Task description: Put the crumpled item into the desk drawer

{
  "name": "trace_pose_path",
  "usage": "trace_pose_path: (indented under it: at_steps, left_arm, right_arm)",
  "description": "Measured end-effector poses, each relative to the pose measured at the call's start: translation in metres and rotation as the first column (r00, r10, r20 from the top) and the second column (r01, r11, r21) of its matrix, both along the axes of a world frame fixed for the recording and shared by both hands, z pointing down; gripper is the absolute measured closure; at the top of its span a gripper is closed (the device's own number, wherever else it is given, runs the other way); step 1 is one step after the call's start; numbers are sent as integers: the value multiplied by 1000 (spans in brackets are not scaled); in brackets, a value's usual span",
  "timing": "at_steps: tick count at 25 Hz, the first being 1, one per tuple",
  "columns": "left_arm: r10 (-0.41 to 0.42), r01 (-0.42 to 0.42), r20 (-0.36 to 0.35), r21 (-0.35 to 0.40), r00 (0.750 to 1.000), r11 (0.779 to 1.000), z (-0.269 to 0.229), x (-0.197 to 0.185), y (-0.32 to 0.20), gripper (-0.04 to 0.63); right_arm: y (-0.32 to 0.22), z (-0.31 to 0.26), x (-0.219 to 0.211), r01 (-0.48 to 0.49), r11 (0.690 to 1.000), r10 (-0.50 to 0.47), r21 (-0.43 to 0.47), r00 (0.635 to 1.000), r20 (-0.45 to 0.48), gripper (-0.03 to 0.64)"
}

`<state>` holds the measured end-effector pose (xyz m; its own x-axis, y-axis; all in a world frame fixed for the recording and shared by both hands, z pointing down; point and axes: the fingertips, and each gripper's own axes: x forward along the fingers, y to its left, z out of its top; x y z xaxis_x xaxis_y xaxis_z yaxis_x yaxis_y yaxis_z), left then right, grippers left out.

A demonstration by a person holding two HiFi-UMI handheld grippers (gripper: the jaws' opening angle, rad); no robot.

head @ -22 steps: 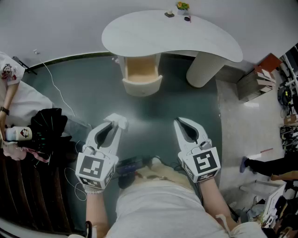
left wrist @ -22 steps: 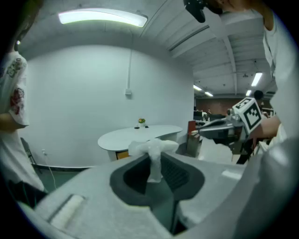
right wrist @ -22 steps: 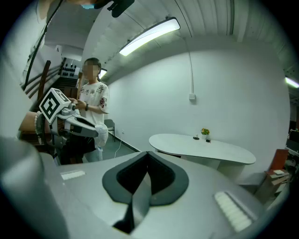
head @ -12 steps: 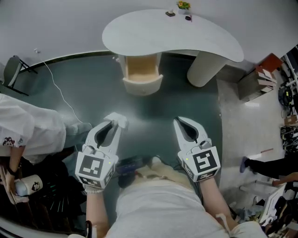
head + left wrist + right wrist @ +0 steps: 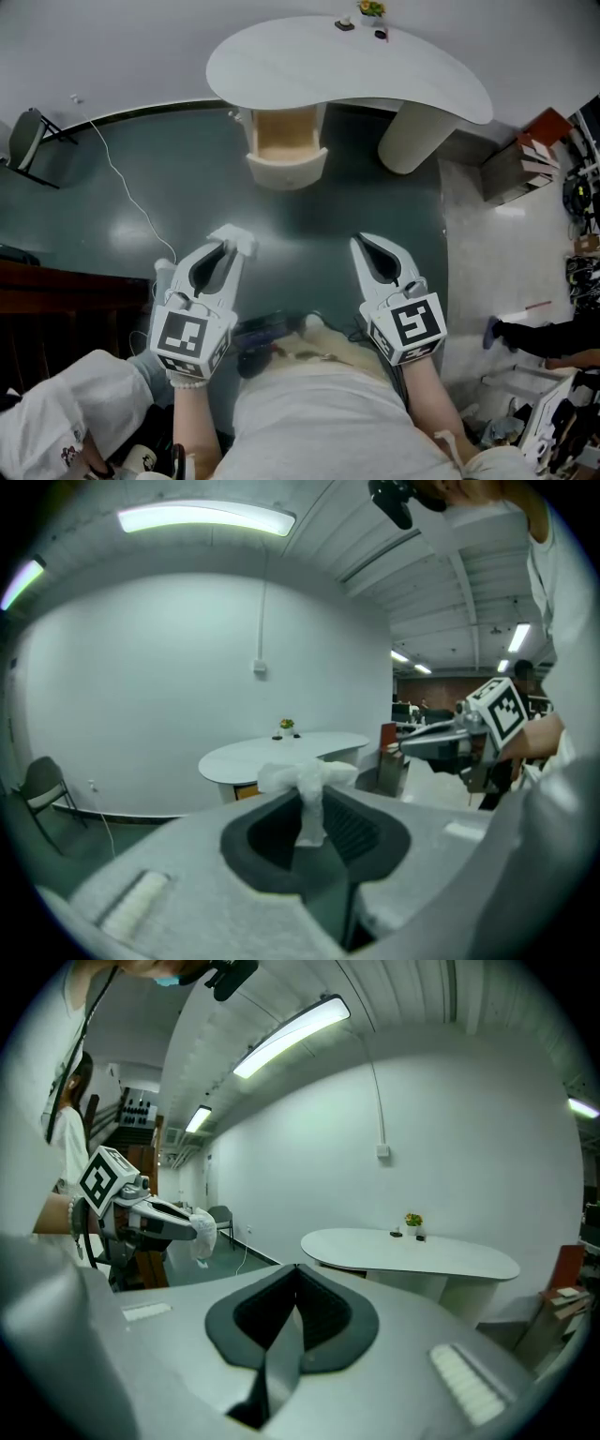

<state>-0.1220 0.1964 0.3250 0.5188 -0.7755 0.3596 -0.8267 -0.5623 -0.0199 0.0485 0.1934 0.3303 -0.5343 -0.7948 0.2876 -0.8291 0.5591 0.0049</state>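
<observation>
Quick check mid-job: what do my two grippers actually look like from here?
Both the left gripper and the right gripper are pale grey-white moulded shells that taper to pointed tips. Dark ribbed pads line an oval opening between the jaws. Each carries a white cube with black square markers at its back end.

Bright ceiling tubes (image 5: pixel 206 519) give even, cool light; both gripper views bulge, corners black.

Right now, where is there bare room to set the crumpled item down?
The open drawer looks bare inside. Most of the desk top is free; only its far edge, by the small plant, holds clutter.
</observation>
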Motion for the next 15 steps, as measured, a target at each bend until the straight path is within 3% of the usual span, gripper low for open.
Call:
trace_pose_path:
  at_steps: [15]
  left_arm:
    - [-62,62,9,47,998,997,-9,28,19,531]
  right_arm:
    - [13,1,28,70,997,-70,12,998,-1,612]
